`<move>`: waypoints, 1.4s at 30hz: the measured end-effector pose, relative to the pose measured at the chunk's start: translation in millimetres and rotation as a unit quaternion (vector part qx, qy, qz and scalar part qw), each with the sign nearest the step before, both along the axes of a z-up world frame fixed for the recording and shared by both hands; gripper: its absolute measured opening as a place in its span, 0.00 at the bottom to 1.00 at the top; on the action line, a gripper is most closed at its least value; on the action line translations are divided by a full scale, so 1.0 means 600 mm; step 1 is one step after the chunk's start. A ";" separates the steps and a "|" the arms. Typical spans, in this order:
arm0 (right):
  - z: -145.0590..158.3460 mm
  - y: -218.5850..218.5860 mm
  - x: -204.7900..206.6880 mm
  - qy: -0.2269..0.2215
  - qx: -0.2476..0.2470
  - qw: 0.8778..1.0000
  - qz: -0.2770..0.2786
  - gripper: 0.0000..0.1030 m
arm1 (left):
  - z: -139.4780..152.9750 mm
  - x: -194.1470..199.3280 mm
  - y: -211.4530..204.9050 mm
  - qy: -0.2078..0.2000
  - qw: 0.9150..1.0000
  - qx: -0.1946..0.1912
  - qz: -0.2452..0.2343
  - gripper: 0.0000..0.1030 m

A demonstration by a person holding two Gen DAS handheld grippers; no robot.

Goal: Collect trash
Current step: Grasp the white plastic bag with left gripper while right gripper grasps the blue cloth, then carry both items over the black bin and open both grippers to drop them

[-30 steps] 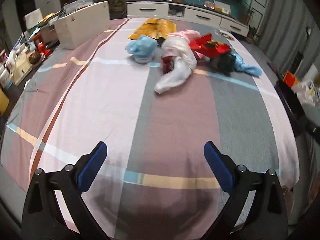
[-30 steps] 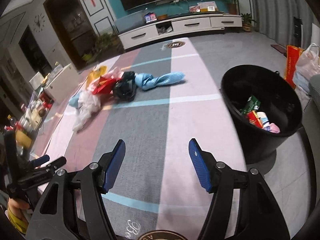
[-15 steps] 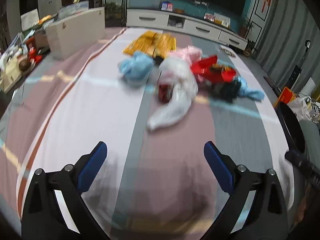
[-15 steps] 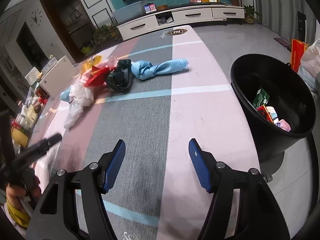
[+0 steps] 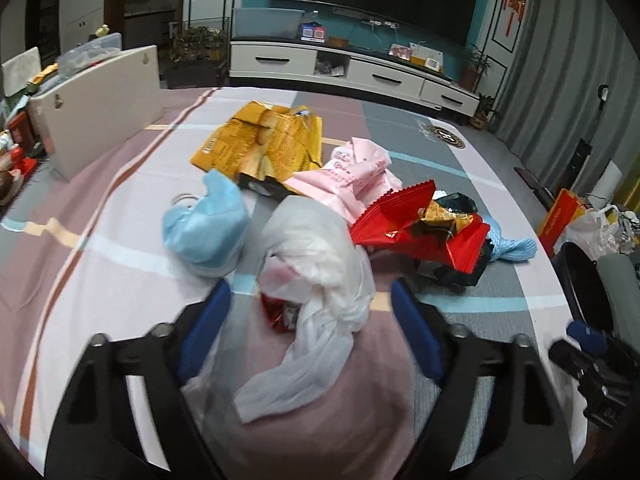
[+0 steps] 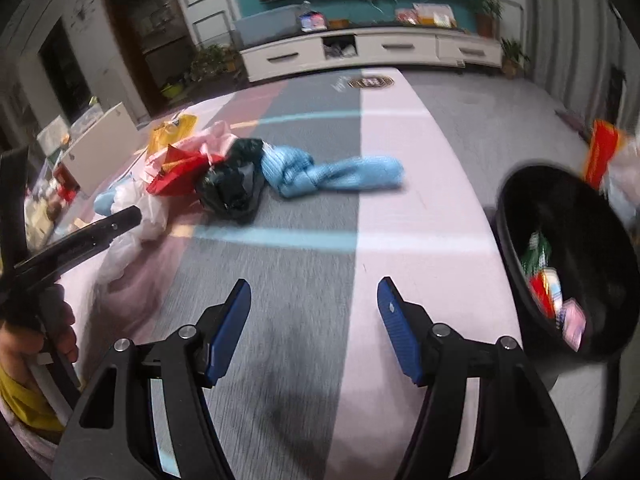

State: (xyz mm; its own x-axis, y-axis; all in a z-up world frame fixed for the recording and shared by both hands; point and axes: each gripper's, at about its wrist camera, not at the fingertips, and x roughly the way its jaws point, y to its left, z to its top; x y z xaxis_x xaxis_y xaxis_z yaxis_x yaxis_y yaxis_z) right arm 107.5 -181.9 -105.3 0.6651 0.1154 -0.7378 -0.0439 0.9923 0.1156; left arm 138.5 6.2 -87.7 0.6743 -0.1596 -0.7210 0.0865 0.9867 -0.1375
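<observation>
So the left gripper has closed in on the pile over the last second and now straddles the white plastic bag on the rug, jaws wide, not pinching yet, while the right gripper hangs open and empty near the black bin, so the grab looks imminent.

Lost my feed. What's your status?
Left tongs open, straddling white plastic bag. Right tongs open, empty. Black bin at right; nothing blocking.

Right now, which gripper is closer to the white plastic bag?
Left. The left gripper is open with the white bag between its fingers. The right gripper is open over bare cloth, with the bag off to its left.
</observation>
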 end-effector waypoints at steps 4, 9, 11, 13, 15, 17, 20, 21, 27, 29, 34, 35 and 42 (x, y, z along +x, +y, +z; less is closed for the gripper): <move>0.006 0.017 0.047 -0.020 -0.049 0.998 0.032 0.63 | -0.012 0.003 -0.005 0.015 1.000 -0.013 -0.011 0.35; -0.003 0.028 0.122 -0.015 -0.093 0.994 0.055 0.63 | -0.004 -0.003 0.008 0.020 0.999 -0.047 -0.013 0.26; -0.008 0.035 0.144 -0.010 -0.110 0.992 0.066 0.63 | -0.006 -0.005 0.012 0.026 0.998 -0.049 -0.014 0.25; -0.011 0.042 0.160 -0.009 -0.120 0.989 0.080 0.63 | -0.006 -0.009 0.012 0.029 0.998 -0.053 -0.019 0.25; -0.015 0.043 0.181 0.003 -0.117 0.989 0.089 0.63 | -0.005 -0.012 0.010 0.031 0.998 -0.054 -0.024 0.25; -0.021 0.043 0.193 0.013 -0.113 0.989 0.095 0.63 | -0.005 -0.016 0.004 0.034 0.998 -0.053 -0.031 0.25; -0.030 0.048 0.202 0.024 -0.108 0.988 0.103 0.58 | -0.005 -0.022 0.002 0.041 0.997 -0.057 -0.038 0.25; -0.033 0.050 0.202 0.029 -0.105 0.988 0.106 0.52 | -0.005 -0.024 0.001 0.044 0.996 -0.059 -0.040 0.25; -0.032 0.048 0.179 0.031 -0.095 0.990 0.101 0.30 | -0.002 -0.038 -0.011 0.055 0.995 -0.067 -0.052 0.24; -0.029 0.037 0.152 0.033 -0.090 0.992 0.081 0.30 | -0.002 -0.046 -0.017 0.059 0.994 -0.068 -0.060 0.24; -0.021 0.000 0.083 0.037 -0.065 0.997 0.031 0.30 | 0.001 -0.076 -0.041 0.058 0.993 -0.053 -0.086 0.24; -0.018 -0.006 0.070 0.037 -0.058 0.997 0.022 0.30 | 0.004 -0.084 -0.045 0.058 0.992 -0.055 -0.095 0.24; 0.018 -0.036 -0.016 0.017 -0.026 0.999 -0.032 0.30 | 0.031 -0.139 -0.069 0.028 0.989 -0.045 -0.139 0.24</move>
